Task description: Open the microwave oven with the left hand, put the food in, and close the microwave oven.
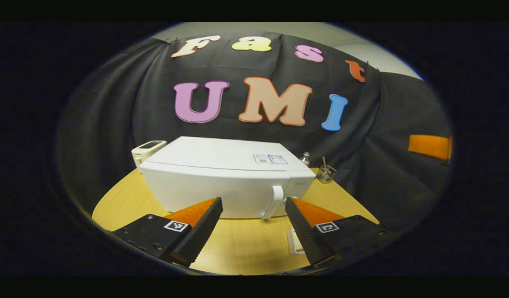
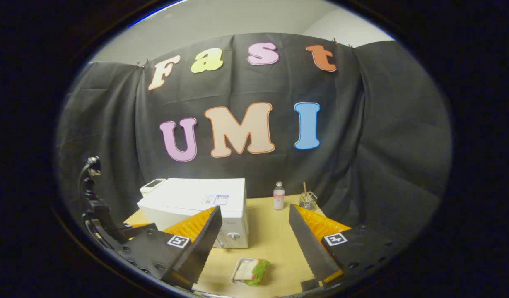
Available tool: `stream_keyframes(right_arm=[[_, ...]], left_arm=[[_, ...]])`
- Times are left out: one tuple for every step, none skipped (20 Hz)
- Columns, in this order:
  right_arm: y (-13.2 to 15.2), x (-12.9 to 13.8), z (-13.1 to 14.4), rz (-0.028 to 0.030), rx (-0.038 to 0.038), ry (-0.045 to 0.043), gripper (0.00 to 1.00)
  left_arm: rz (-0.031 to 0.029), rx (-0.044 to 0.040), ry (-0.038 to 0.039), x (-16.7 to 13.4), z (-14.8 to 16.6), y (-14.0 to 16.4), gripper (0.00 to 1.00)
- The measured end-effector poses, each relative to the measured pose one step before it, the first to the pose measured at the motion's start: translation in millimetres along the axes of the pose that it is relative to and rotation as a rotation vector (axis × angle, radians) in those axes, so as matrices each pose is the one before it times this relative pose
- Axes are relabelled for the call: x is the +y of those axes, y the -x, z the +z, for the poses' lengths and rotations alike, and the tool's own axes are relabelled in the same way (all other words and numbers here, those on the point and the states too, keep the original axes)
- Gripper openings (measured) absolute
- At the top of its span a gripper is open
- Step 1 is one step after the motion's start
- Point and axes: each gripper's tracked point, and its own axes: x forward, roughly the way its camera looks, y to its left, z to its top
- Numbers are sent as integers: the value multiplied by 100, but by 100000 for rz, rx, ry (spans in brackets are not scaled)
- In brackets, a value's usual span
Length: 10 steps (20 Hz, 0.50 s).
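In the left gripper view, the smooth white boxy microwave oven (image 1: 227,178) sits mid-frame on the pale wood-grain counter (image 1: 246,244), door shut, its curved handle (image 1: 275,201) toward the right. The left gripper (image 1: 254,225) hovers before it at the bottom with ridged fingers (image 1: 200,231) spread apart, holding nothing. At the right stands a clear glass (image 1: 326,173).

In the right gripper view, the microwave lies lower left. The food, a sandwich with leafy lettuce (image 2: 251,272) in a shallow tray, rests at bottom centre between the right gripper (image 2: 254,244) and its wide-open, empty fingers (image 2: 310,244). A small bottle (image 2: 278,196) stands behind on the right.
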Motion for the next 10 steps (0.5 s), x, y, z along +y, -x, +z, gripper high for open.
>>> stream_keyframes(right_arm=[[-20, -397, -100, -734, 322, -240, 100], [-8, -487, -9, -879, 48, -14, 100], [-27, -616, -52, -1106, -41, 349, 96], [-216, -670, -73, -1418, 339, 686, 96], [-50, -490, -265, -1059, 471, 548, 96], [-140, -414, -161, -898, 678, 360, 96], [-167, -412, -155, -671, 537, 14, 96], [-225, -329, -35, -328, 448, -224, 96], [-151, -295, -153, -237, 371, -335, 96], [-174, -290, 0, -236, 182, -177, 96]], left_arm=[[-1455, 2421, -668, -499, -798, -745, 96], [-1655, 2082, -396, -531, -826, -808, 96], [-1289, 2012, -229, -532, -700, -714, 96], [-748, 1685, -24, -316, -625, -909, 100], [-305, 2070, 155, -160, -608, -852, 96], [209, 2369, 503, -153, -671, -823, 100], [350, 1940, 803, -174, -551, -988, 96], [223, 2009, 785, -112, -425, -689, 96], [361, 1507, 1012, 92, -418, -599, 95], [470, 1410, 982, -61, -215, -596, 94]])
